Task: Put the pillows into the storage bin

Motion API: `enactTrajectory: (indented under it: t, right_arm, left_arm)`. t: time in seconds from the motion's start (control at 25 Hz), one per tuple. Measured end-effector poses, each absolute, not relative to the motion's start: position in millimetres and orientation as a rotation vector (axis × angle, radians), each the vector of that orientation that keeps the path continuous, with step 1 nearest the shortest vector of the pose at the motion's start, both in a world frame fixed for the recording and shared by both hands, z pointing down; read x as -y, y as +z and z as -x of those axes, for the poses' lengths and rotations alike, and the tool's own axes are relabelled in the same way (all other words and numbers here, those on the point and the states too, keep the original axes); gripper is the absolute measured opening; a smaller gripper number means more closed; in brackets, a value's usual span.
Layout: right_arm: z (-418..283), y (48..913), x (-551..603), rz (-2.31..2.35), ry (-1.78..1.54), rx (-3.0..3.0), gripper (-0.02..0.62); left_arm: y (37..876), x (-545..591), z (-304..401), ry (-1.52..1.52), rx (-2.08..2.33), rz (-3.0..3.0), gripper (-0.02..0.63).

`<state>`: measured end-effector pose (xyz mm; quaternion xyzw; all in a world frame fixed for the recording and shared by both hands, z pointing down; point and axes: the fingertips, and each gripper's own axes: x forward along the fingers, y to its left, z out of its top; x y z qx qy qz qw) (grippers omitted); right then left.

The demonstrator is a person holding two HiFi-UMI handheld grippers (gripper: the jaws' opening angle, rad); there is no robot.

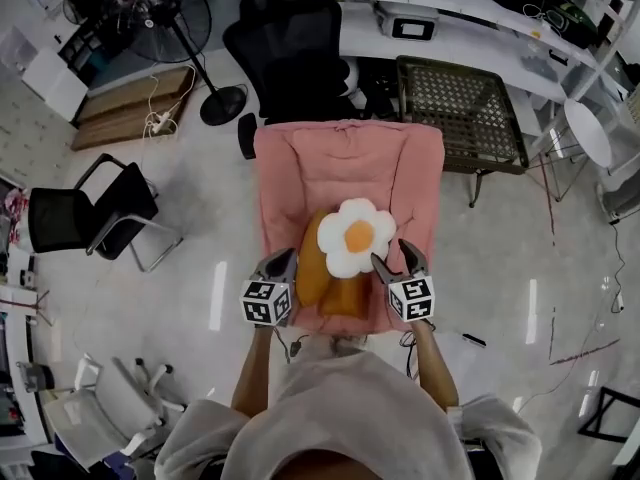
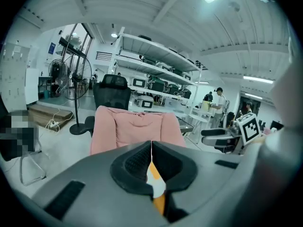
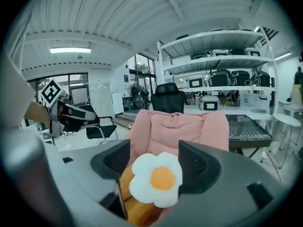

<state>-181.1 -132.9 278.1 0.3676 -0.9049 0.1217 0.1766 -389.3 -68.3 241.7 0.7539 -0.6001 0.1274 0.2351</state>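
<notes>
Right claw (image 3: 154, 159) grips white, orange-centred flower pillow (image 3: 158, 179); left claw (image 2: 151, 151) pinches plain orange pillow (image 1: 313, 266).

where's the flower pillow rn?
Flower pillow: centre of head view, over the pink chair, atop the orange pillow, between the jaws of the right tongs.

Pink padded fabric armchair (image 1: 300, 168) on the pale glossy floor (image 1: 500, 268), a black mesh office chair (image 1: 290, 43) right behind it. Black pedestal fan (image 1: 180, 13) far left — white power strip (image 1: 160, 121) on the low wooden platform (image 1: 120, 113) by its base. Black cantilever chair (image 1: 95, 213) at left. Long white shelving (image 1: 470, 43) behind — round white side table (image 1: 588, 133) at right.
</notes>
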Motion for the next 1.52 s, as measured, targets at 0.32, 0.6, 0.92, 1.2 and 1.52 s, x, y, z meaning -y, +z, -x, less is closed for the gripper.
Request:
enactTrajectory:
  t: [0.32, 0.6, 0.92, 1.2, 1.52]
  right_arm:
    - [242.0, 299.2, 154.0, -1.034, 0.391, 2.511, 0.301]
    - [290.5, 348.7, 169.0, -1.036, 0.463, 2.445, 0.302]
    - [329.6, 427.9, 166.1, -1.001, 0.576, 2.369, 0.330]
    - [352.3, 497.7, 175.3, -0.995, 0.667, 2.304, 0.422]
    - [377.6, 577.3, 199.3, -0.987, 0.743, 2.155, 0.437]
  left_arm:
    - [275.3, 95.8, 425.6, 0.323, 1.549, -2.066, 0.012]
    - [317.3, 126.1, 453.2, 0.323, 1.441, -2.074, 0.012]
    - [368.7, 134.2, 467.9, 0.347, 1.361, -2.048, 0.012]
    - [393.6, 138.9, 473.1, 0.355, 1.341, -2.036, 0.012]
    - [407.2, 143.2, 487.8, 0.366, 1.344, -2.011, 0.012]
